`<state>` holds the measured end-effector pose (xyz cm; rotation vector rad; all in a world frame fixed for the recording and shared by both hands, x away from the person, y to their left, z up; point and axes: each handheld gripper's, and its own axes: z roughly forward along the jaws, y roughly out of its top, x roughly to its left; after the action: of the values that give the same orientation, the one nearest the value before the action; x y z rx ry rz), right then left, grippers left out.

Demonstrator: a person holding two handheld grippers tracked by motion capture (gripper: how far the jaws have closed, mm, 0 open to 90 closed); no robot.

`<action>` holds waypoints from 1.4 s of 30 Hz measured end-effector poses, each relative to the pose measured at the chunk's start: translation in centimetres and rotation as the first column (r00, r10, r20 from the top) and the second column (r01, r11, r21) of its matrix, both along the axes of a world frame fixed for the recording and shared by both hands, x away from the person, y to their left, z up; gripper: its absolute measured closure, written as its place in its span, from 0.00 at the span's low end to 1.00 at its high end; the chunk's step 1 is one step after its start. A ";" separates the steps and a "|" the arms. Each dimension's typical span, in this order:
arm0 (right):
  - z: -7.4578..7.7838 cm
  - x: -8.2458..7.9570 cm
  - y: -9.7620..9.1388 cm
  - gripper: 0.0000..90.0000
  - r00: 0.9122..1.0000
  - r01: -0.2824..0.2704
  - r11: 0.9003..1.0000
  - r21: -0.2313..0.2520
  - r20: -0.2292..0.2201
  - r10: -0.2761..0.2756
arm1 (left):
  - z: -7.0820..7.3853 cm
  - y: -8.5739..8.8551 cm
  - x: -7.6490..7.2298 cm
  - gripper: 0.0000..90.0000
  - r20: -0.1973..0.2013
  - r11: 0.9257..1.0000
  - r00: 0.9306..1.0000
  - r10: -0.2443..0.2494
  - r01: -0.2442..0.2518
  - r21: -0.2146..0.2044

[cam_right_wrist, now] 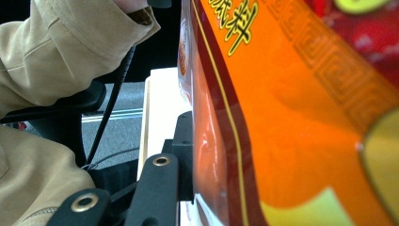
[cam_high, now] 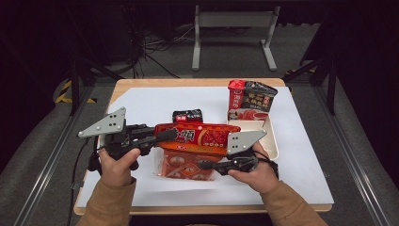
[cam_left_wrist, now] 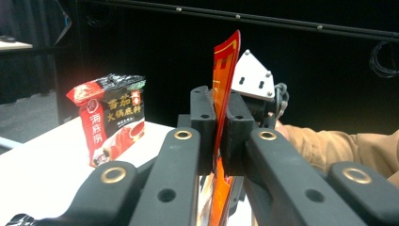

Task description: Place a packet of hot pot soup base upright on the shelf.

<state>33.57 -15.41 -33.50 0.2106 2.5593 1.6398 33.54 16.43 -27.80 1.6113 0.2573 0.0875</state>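
High view, glossy red-orange pouch [cam_high: 197, 136] flat, long, left claw [cam_high: 170, 135] and right claw [cam_high: 207, 165] clamped on it.

Bare desk [cam_high: 141, 101] in the upper left of the high view: free passage. Lower right strip likewise free. Centre blocked by the long red packet [cam_high: 197, 136], with a second packet [cam_high: 186, 165] under it. Upper right blocked: upright pouch [cam_high: 251, 101], tray [cam_high: 272, 141]. Small black packet [cam_high: 187, 115] just behind the red one.

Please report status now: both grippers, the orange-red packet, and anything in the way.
Left gripper shut on orange-red packet. Right gripper at its other end, grip unclear. Second packet lies beneath; tray beside.
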 end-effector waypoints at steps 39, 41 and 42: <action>7.3 1.0 -6.2 0.78 0.975 0.214 0.975 -0.063 -0.047 -0.217 | -4.3 4.2 4.8 0.35 -0.084 0.918 0.944 0.318 -0.285 0.277; 7.7 1.1 -6.6 0.78 0.972 0.226 0.972 -0.064 -0.048 -0.230 | -4.7 4.3 5.1 0.35 -0.095 0.914 0.941 0.326 -0.288 0.284; 7.9 1.1 -6.7 0.78 0.971 0.232 0.971 -0.064 -0.051 -0.235 | -4.9 4.4 5.3 0.35 -0.085 0.910 0.940 0.329 -0.293 0.292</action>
<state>34.69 -22.14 -25.62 0.5404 2.5043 1.4936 38.89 20.84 -32.72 1.8448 0.6297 0.2735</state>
